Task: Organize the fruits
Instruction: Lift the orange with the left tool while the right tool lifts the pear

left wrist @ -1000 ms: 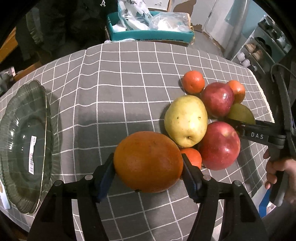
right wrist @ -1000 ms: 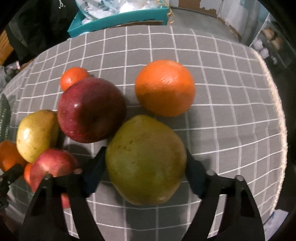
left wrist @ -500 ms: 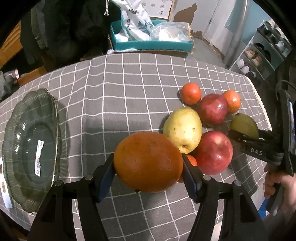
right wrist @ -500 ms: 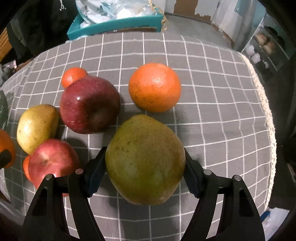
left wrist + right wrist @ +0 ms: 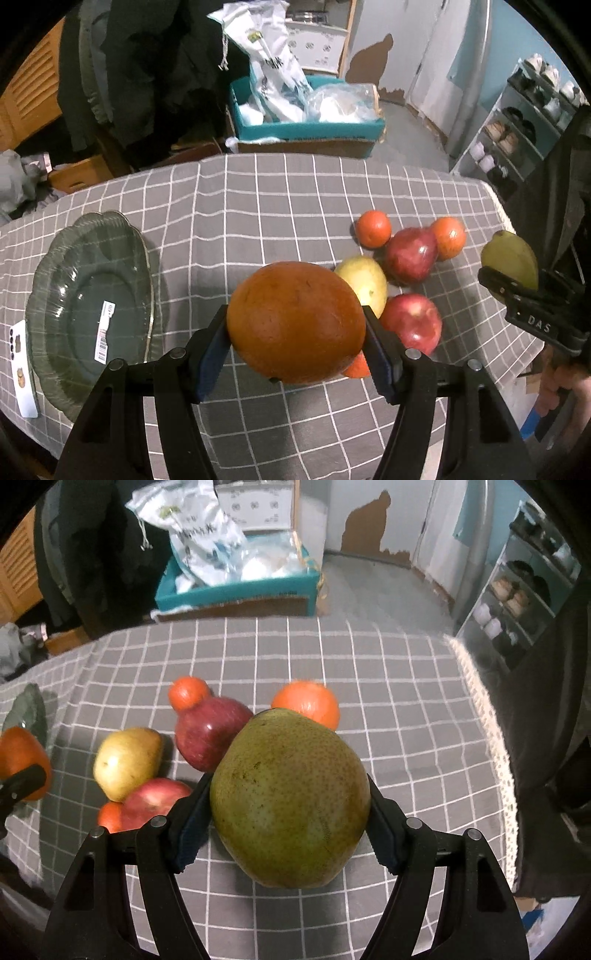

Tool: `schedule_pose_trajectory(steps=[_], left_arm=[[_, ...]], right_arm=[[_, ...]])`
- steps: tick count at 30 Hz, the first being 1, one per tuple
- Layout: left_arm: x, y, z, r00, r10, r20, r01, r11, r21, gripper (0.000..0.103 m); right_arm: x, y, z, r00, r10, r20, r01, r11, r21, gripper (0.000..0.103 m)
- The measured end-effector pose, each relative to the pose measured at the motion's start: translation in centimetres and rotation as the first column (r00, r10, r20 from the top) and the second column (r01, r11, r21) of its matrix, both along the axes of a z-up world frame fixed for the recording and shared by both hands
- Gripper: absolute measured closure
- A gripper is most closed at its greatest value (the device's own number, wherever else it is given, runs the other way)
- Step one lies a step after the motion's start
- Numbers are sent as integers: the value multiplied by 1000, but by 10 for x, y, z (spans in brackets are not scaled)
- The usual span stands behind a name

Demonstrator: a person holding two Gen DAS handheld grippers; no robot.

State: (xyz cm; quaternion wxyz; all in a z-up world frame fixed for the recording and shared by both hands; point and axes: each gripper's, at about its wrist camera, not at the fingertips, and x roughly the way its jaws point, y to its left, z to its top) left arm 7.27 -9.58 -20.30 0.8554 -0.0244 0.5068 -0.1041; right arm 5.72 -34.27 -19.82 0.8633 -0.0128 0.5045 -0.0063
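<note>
Both fruits have come up off the worktop (image 5: 258,206) within the last second: the left gripper (image 5: 295,334), its jaws clamped on the large orange (image 5: 295,321), now carries it clear of the checked cloth, where a moment ago it sat low against the pile, and the right gripper (image 5: 290,818), jaws clamped on the green pear (image 5: 290,797), has risen further, so the pear hangs above the cloth near the worktop's right edge. Left behind toward the right edge are 2 red apples, a yellow pear (image 5: 364,282) and 3 small oranges, touching or nearly touching in 1 cluster; 1 small orange is mostly hidden behind the held orange. The glass plate (image 5: 48,258) lies at the left edge, holding no fruit. In my judgement the lift is done for both and the carry to the plate comes next; the orange is far closer to it, while the pear must cross over the remaining pile, so it needs height to avoid knocking the apples.
</note>
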Motion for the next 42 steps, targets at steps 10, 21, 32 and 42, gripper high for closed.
schedule_pose_trajectory(steps=[10,21,32,42], left_arm=[[-8,14,36,996,35,85,-31,999,-38,35],[-21,32,78,978,77,193,-65,996,-66,35],[-35,56,114,951,119,285,-101,992,-79,35],[-44,79,130,930,152,335,-134,988,-78,35]], right_arm=[[-17,8,51,988,29,153,-30,1000,1,28],[-34,23,101,952,60,299,-61,998,-5,28],[-46,39,137,917,87,389,-102,995,18,28],[-48,61,157,893,121,434,-144,989,21,28]])
